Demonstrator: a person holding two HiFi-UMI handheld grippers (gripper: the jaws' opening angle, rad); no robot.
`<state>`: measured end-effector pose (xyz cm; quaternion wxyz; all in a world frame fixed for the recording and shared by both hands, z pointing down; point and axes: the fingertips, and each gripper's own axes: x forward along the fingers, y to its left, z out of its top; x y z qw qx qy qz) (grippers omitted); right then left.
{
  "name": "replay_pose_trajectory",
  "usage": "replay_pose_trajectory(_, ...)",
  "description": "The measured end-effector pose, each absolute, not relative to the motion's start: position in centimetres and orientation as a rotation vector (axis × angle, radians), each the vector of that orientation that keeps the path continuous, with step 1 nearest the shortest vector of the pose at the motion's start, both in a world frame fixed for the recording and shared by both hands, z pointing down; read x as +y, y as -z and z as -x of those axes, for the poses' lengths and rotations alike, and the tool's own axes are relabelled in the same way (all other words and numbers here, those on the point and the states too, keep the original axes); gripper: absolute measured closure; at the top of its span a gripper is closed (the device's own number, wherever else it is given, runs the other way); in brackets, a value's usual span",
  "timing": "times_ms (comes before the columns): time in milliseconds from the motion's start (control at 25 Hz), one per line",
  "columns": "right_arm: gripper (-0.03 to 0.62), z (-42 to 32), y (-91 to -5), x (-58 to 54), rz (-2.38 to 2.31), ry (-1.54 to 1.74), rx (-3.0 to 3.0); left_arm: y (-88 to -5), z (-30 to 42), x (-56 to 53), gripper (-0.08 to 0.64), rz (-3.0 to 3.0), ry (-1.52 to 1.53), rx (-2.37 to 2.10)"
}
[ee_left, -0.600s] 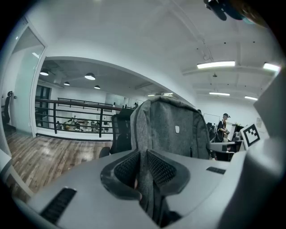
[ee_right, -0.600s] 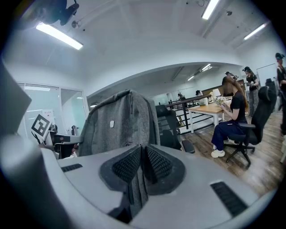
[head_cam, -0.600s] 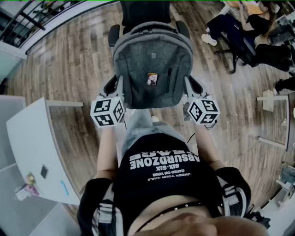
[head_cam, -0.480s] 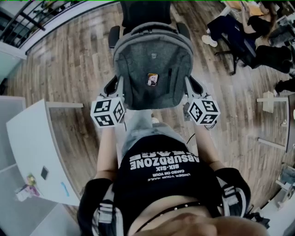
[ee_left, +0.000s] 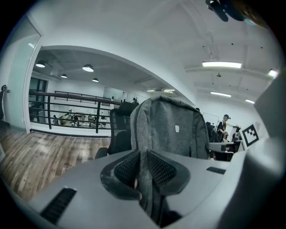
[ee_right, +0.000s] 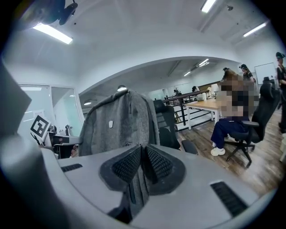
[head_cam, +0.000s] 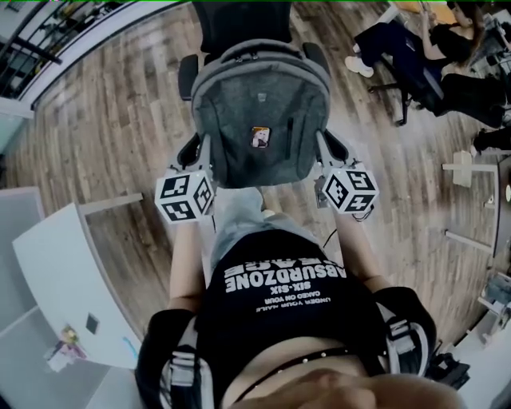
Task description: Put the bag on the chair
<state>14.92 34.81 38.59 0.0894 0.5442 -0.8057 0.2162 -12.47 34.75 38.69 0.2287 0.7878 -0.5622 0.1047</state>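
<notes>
Here, in the head view, the grey bag [head_cam: 259,120] hangs upright in front of the person, carried between the left claw [head_cam: 206,156] at its left edge and the right claw [head_cam: 322,152] at its right edge. Its upper part lies against the black chair [head_cam: 239,22], between the two armrests. The seat is hidden under the bag, so whether its base rests there or hangs just above cannot be told. In the left gripper view, the ribbed pads are pressed onto a fold of grey fabric at the bag's side. The bag's body rises just beyond them, with the chair's backrest behind it to the left. In the right gripper view, the pads likewise pinch a narrow fold of the same fabric, and the chair shows behind the bag to the right. From here the danger lies in letting go. If the base is not seated well back, the tall bag would probably tip forward off the seat onto the wooden floor [head_cam: 120,128]. If one pinch slips off its thin fold, the load would likely swing to the other side. A push against the backrest could also shift the chair away.
</notes>
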Motion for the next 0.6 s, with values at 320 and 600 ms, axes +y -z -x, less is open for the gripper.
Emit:
replay_pose_trajectory(320,0.538,-12.9,-38.7,28.9,-1.659,-0.658,-2.381,-38.3,14.5,27.8,0.492,-2.219,-0.293,-1.507)
replay_pose_trajectory(600,0.538,-11.7,-38.9,25.6,-1.715,-0.693,-2.353,-38.4,15.6,23.2,0.494,-2.246,-0.301,-1.46)
